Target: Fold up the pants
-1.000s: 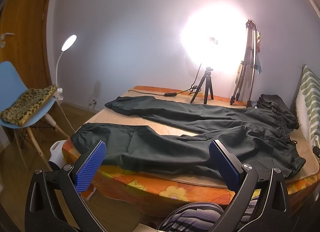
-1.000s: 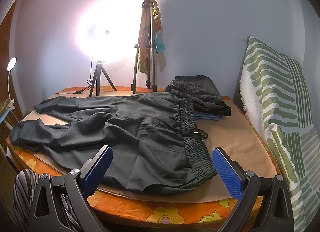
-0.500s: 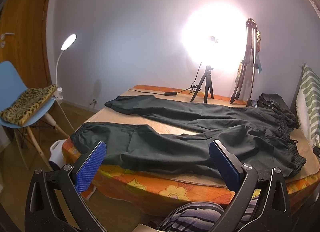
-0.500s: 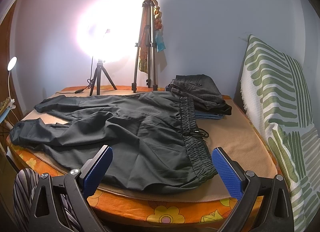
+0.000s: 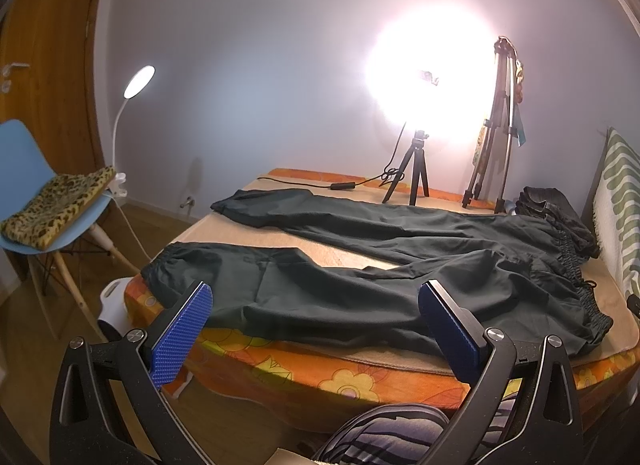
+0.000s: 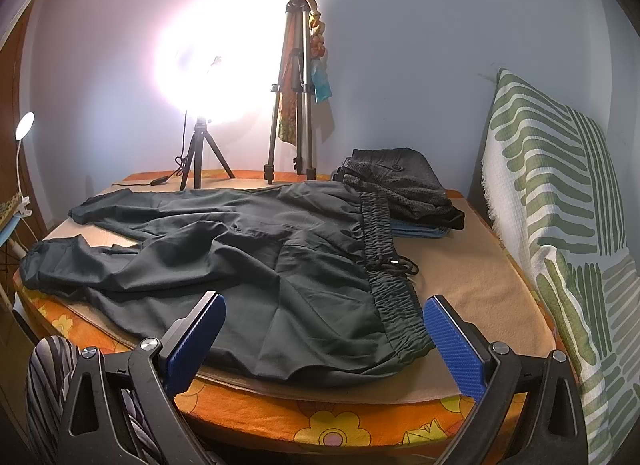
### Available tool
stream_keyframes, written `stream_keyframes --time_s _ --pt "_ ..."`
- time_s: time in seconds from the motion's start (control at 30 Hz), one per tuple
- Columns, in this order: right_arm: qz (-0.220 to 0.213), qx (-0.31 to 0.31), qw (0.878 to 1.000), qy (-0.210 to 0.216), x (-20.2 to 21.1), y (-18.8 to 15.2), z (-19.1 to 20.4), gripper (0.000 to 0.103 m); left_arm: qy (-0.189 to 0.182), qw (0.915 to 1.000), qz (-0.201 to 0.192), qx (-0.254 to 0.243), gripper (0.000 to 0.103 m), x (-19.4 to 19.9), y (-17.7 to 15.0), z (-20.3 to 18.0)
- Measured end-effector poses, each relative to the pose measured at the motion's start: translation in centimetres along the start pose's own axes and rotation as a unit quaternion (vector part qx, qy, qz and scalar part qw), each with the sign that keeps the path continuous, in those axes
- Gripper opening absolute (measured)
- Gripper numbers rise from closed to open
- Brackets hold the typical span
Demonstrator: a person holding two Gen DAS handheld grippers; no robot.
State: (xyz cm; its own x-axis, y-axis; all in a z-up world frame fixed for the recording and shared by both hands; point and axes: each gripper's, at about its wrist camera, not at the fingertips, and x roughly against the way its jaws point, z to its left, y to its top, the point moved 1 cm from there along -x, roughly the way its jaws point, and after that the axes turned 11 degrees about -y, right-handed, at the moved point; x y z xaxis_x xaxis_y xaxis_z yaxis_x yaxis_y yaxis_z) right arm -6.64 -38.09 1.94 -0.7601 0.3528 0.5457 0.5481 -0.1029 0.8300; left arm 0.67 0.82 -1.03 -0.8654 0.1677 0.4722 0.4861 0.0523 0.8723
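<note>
Dark green pants (image 5: 360, 289) lie spread flat on the bed, both legs stretched to the left, elastic waistband (image 6: 388, 265) to the right with a drawstring on it. My left gripper (image 5: 316, 329) is open and empty, held in front of the bed's near edge by the near leg. My right gripper (image 6: 324, 341) is open and empty, held in front of the near edge by the waistband corner. Neither touches the pants.
The bed has a beige blanket (image 6: 472, 277) over an orange flowered sheet (image 5: 344, 381). A stack of folded clothes (image 6: 404, 189) lies at the back right. A ring light on a small tripod (image 5: 416, 169) and a tall tripod (image 6: 292, 105) stand at the back. A striped pillow (image 6: 560, 201) is right, a blue chair (image 5: 44, 205) left.
</note>
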Motion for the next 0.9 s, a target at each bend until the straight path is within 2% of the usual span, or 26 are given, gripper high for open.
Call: stream_keyframes --time_s 0.5,0.9 --pt "0.000 0.000 1.000 0.000 -0.1 -0.2 0.2 0.101 0.003 1.0000 0.000 0.001 0.103 0.0 -0.3 0.2" --pt "-0.006 0.011 1.000 0.005 0.1 0.0 0.5 0.101 0.038 0.9992 0.000 0.009 0.103 0.1 -0.3 2.8"
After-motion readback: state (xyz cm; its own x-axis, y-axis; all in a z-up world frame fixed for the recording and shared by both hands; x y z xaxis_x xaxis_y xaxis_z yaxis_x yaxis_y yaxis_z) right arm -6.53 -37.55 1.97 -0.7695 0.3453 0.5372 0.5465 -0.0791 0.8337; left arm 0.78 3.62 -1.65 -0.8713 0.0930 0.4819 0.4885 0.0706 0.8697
